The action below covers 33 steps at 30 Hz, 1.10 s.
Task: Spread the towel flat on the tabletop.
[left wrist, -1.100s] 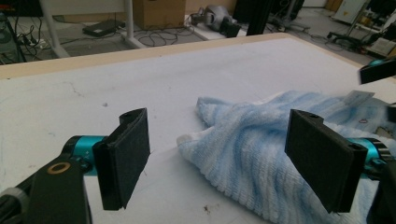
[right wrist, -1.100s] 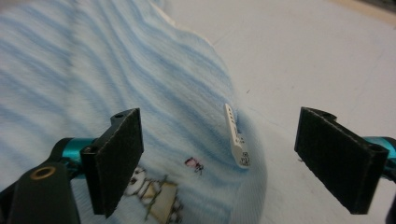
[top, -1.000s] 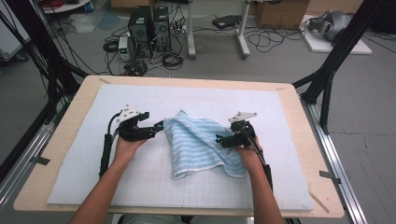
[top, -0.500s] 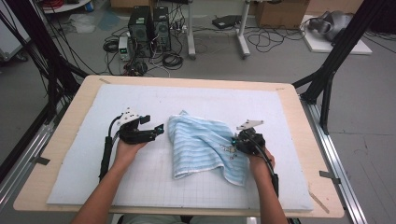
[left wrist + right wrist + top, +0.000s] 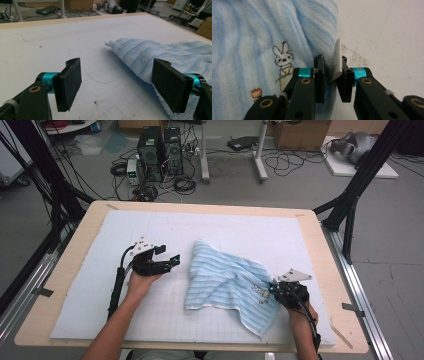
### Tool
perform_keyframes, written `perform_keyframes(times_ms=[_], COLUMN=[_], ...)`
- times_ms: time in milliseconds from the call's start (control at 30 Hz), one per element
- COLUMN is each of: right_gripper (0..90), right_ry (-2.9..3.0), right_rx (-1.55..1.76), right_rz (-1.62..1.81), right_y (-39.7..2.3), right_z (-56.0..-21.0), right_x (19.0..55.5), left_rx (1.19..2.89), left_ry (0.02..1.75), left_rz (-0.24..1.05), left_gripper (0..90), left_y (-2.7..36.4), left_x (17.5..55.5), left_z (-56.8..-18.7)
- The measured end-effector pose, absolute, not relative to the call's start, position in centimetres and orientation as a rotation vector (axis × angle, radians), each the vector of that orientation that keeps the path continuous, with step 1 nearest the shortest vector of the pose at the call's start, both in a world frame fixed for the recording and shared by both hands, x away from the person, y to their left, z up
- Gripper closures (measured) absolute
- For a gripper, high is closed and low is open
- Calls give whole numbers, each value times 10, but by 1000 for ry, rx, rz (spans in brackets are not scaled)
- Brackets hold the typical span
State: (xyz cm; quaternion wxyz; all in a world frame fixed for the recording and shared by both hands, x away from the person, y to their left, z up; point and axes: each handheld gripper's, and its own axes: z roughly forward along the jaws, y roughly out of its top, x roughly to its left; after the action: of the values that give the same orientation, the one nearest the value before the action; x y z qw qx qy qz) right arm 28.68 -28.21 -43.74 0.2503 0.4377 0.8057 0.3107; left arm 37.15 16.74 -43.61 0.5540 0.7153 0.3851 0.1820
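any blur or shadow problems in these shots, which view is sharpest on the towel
High view: even light, soft overall, the towel shows its stripes but little weave. Left gripper view: the pads are crisp, the towel softer, with a faint shadow under its edge. Right gripper view: sharpest, terry loops and bunny embroidery clear, the white tag slightly glary.

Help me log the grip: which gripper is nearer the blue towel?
Right. The right gripper is clamped on the blue towel's edge by its white tag; the left gripper stands open just beside its other edge.
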Motion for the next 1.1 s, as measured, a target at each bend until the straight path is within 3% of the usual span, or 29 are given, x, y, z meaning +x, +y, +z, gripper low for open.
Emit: perform_keyframes(times_ms=[233,400,567,767,900,967,1033,1100], right_gripper=[761,575,451,415,476,591,824,852], right_ry=[2187,2129,2153,2264,2371,2444,2436,2424], right_rx=[1192,1177,1100,1010,1021,1027,1034,1030], right_rz=[717,781,953,1017,950,896,941,921], right_y=[-288,-286,-258,-213,-197,-197,-204,-211], right_z=[-434,-420,-406,-413,-429,-437,-438,-438], right_x=[269,269,290,328,346,349,345,339], left_rx=[1701,1700,1705,1716,1715,1720,1723,1720], left_ry=[904,897,899,904,895,892,895,893], left_rz=[428,429,428,431,426,424,423,425], left_gripper=[250,253,255,255,255,255,255,255], left_y=[164,161,162,164,162,161,160,160], left_x=[369,368,368,366,366,365,365,364], left_z=[-436,-436,-437,-439,-439,-439,-439,-438])
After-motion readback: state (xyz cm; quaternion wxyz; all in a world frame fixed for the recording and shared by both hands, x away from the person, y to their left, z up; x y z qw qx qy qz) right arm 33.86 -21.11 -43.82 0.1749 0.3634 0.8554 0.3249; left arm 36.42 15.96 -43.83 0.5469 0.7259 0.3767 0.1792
